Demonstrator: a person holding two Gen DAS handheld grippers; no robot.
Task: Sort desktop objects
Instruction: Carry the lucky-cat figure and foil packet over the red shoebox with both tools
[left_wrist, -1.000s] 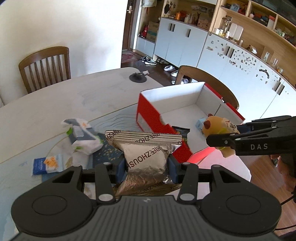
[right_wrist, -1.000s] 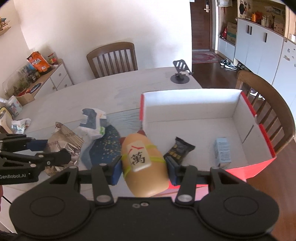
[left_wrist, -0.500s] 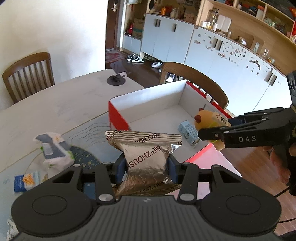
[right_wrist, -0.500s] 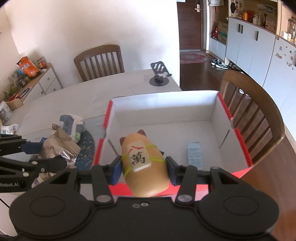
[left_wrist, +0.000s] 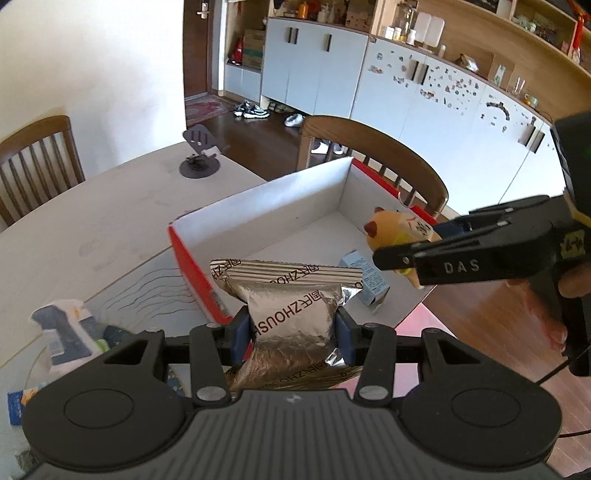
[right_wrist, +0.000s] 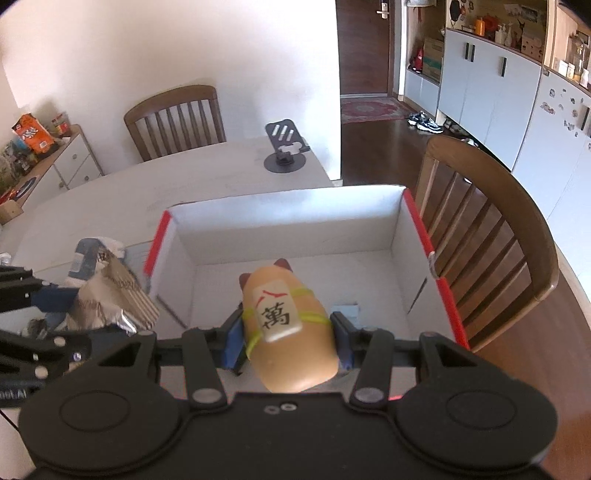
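**Both tools loaded over the box**

The left tool (left_wrist: 291, 334) is clamping a silver snack bag (left_wrist: 291, 314) above the red box (left_wrist: 258, 206) (near wall); the right tool (right_wrist: 288, 338) is gripping an orange cat figurine (right_wrist: 288, 325) over its inside, on the bench (left_wrist: 92, 221).

A lived-in home, its dining area. A pale worktop (right_wrist: 207, 177) stands among slatted wooden dining chairs (right_wrist: 175, 118), on dark wood flooring (left_wrist: 258, 129). White cupboards (left_wrist: 314, 74) dotted with small stickers run along one wall under open wooden shelves (left_wrist: 461, 33) crowded with jars and bottles. Shoes (left_wrist: 251, 110) lie by a patterned rug (right_wrist: 373, 109) near the dark front door (right_wrist: 364, 48).
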